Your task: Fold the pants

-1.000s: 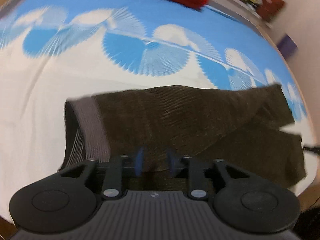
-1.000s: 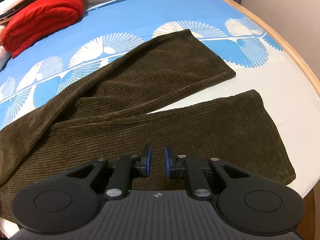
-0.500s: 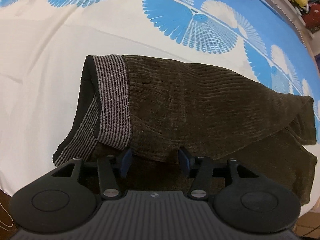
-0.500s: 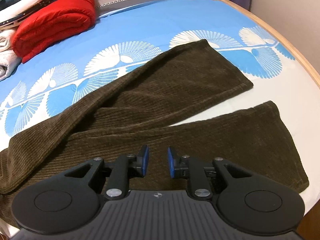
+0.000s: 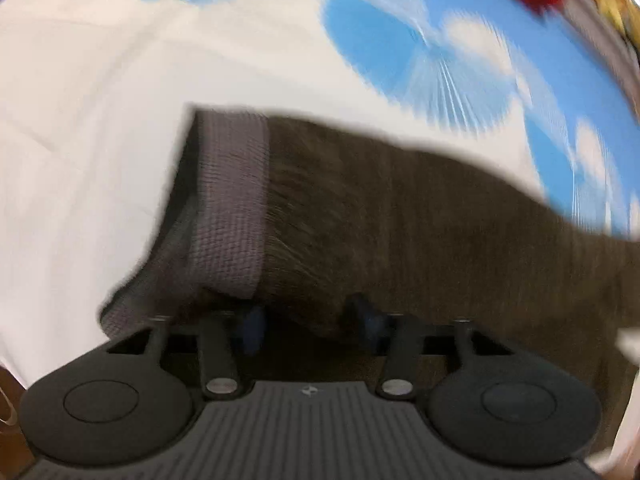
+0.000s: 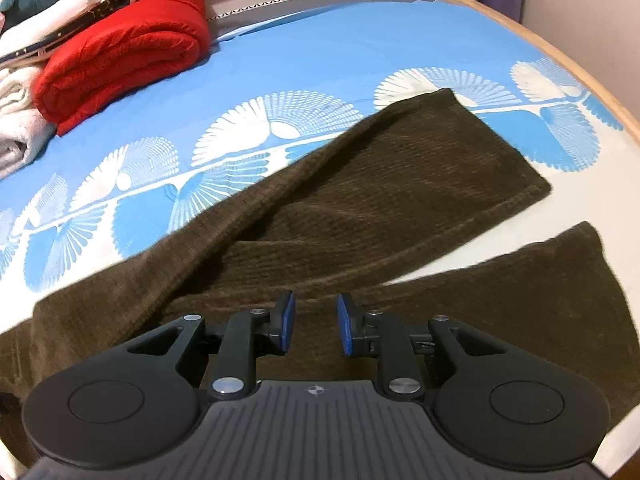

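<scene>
Blue-and-white bedding [image 6: 304, 36] printed with fan shapes covers the bed, and one pair of dark brown corduroy pants [image 6: 400, 208] lies spread across it, two legs splayed apart toward the wooden bed edge [image 6: 560, 48]. One rolled red blanket [image 6: 124, 64] sits well apart at the far end, beside a stack of pale linens. In the blurred left view the single grey ribbed waistband [image 5: 230, 208] lies at the near end of the pants, just ahead of the left gripper [image 5: 308, 320]. Its jaws stand apart and have just been closing, with the near edge of the cloth between them; whether the pads press on it I cannot tell. The right gripper [image 6: 314, 328] hovers over the near leg, its jaws a little apart and just opening, with nothing between them. Soft, limp and fairly heavy for cloth, corduroy should drape and sag rather than hold a shape, though its ribbing looks grippy. Good holds seem to be the waistband edge and a leg hem or seam, pinched through both layers.
</scene>
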A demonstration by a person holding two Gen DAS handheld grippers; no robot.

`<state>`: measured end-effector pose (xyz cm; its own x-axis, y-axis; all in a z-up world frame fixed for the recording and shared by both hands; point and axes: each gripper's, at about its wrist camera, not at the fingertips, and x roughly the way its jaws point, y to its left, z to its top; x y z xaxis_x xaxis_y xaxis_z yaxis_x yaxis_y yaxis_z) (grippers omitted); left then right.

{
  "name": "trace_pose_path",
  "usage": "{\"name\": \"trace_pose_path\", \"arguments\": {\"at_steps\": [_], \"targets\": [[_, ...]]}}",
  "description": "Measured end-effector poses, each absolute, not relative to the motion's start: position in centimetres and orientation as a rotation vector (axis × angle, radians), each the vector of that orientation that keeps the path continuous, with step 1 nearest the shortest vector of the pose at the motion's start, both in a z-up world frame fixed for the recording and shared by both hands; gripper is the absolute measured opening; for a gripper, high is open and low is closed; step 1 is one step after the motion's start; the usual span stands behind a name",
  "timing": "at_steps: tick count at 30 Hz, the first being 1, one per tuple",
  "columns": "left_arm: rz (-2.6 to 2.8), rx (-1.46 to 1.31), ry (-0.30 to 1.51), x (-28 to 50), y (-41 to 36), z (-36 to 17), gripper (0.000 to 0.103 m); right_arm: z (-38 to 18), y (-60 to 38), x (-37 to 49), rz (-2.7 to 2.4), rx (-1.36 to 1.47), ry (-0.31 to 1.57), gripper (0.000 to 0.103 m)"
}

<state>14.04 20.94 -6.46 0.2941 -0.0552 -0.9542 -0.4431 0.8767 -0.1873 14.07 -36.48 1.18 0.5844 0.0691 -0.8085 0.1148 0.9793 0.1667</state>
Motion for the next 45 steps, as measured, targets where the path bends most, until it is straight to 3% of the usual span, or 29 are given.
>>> {"name": "trace_pose_path", "arguments": {"at_steps": [6, 12, 15, 17, 18, 20, 22, 26, 28, 29, 31, 39, 45], "targets": [[0.278, -0.368, 1.165, 14.5, 19.9, -4.6, 0.043, -0.1, -35.2, 16.6, 0.007, 0.284, 0.938, 0.025], [0.319, -0.505, 1.152, 14.1, 21.2, -4.7, 0.043, -2.5, -34.6, 20.3, 0.034, 0.433, 0.942, 0.025], [0.312, -0.505, 1.202, 14.5, 20.9, -5.3, 0.052, -3.8, -34.7, 22.5, 0.033, 0.493, 0.932, 0.025], [0.275, -0.498, 1.229, 15.0, 20.5, -5.7, 0.068, -4.8, -34.7, 23.7, 0.023, 0.529, 0.931, 0.034], [0.266, -0.482, 1.228, 15.1, 20.4, -5.6, 0.068, -5.4, -34.7, 24.4, 0.017, 0.542, 0.935, 0.042], [0.27, -0.477, 1.224, 15.4, 20.4, -5.7, 0.067, -6.6, -34.6, 25.5, 0.001, 0.564, 0.949, 0.044], [0.281, -0.499, 1.233, 15.4, 20.8, -6.0, 0.061, -7.6, -34.9, 26.4, -0.011, 0.613, 0.951, 0.044], [0.324, -0.435, 1.253, 15.7, 20.8, -6.2, 0.021, -8.6, -35.1, 27.3, -0.038, 0.644, 0.95, 0.041], [0.301, -0.415, 1.239, 15.8, 20.8, -5.7, 0.014, -8.4, -35.1, 27.3, -0.049, 0.628, 0.948, 0.023], [0.293, -0.386, 1.233, 15.8, 20.6, -5.5, 0.012, -8.0, -35.2, 27.1, -0.049, 0.631, 0.939, 0.02], [0.279, -0.358, 1.219, 15.8, 20.5, -4.8, 0.01, -6.8, -35.4, 26.5, -0.049, 0.614, 0.915, 0.003], [0.251, -0.349, 1.067, 12.8, 21.7, -0.6, 0.006, 0.2, -37.1, 18.7, 0.058, 0.47, 0.899, 0.002], [0.232, -0.268, 1.091, 9.4, 22.6, -0.2, 0.006, 1.3, -39.1, 8.3, 0.159, 0.318, 1.042, 0.0]]}}
